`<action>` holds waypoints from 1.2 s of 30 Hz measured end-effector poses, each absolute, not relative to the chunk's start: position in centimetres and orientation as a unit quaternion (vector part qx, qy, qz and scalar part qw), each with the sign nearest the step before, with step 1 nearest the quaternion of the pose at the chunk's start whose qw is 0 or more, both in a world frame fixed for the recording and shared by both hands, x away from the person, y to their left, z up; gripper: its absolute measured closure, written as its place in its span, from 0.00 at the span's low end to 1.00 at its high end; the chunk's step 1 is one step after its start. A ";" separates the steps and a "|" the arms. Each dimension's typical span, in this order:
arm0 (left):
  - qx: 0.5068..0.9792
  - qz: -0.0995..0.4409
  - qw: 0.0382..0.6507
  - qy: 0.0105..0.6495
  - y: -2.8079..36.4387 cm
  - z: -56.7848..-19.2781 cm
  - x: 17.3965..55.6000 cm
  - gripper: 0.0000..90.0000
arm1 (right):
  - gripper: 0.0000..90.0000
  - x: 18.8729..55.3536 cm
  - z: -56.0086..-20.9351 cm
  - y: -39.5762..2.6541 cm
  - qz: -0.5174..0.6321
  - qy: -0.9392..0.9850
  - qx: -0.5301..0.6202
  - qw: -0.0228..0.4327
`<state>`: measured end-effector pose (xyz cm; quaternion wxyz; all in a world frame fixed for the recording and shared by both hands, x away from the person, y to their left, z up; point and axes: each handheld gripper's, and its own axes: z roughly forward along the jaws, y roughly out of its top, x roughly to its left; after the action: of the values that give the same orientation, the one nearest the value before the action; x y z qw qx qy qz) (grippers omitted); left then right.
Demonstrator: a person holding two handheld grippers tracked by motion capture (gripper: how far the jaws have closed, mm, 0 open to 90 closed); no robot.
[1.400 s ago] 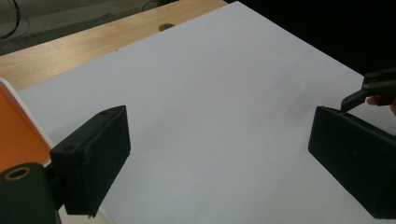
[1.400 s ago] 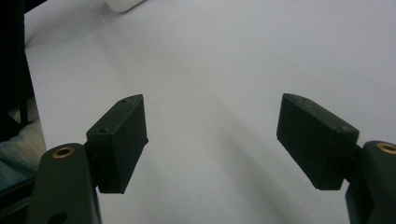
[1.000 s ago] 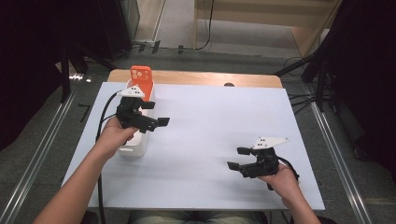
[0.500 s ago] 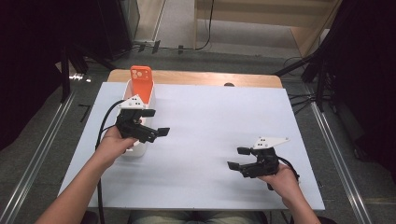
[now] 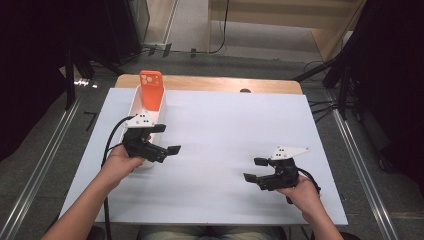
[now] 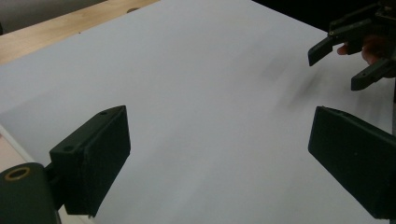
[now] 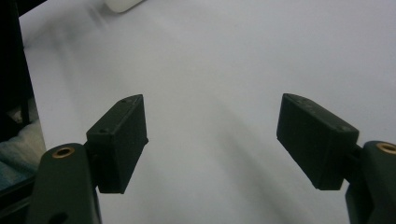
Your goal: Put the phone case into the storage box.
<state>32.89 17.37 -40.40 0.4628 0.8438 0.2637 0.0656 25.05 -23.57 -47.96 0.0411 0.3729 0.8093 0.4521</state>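
lab-type recording bay: black curtains (image 5: 45, 60), floor rails (image 5: 37, 175), white-covered table (image 5: 225, 125), trailing cables (image 5: 320, 105).

Grey floor (image 5: 45, 150), wooden furniture (image 5: 280, 15), dark curtains (image 5: 390, 75)

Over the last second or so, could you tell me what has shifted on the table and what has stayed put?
The left gripper has drawn back along the white tray toward the person, its jaws open and empty throughout. Nothing was taken hold of or let go. The right gripper has kept its place over the white sheet, jaws open. The orange phone stands in the tray's far end as before.
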 end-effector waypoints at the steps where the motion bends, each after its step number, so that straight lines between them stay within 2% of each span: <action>1: 0.844 0.066 0.463 0.261 17.4 -40.5 32.7 0.06 | 0.26 25.1 -48.0 -23.6 0.453 0.809 0.372 0.042; 36: 0.856 0.056 0.460 0.229 18.8 -43.2 28.4 0.06 | 0.26 25.0 -47.9 -23.7 0.453 0.807 0.376 0.040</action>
<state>28.39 18.80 -43.22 0.4599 0.8560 0.2294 0.0564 24.99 -23.74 -47.87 0.0401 0.3761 0.8073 0.4531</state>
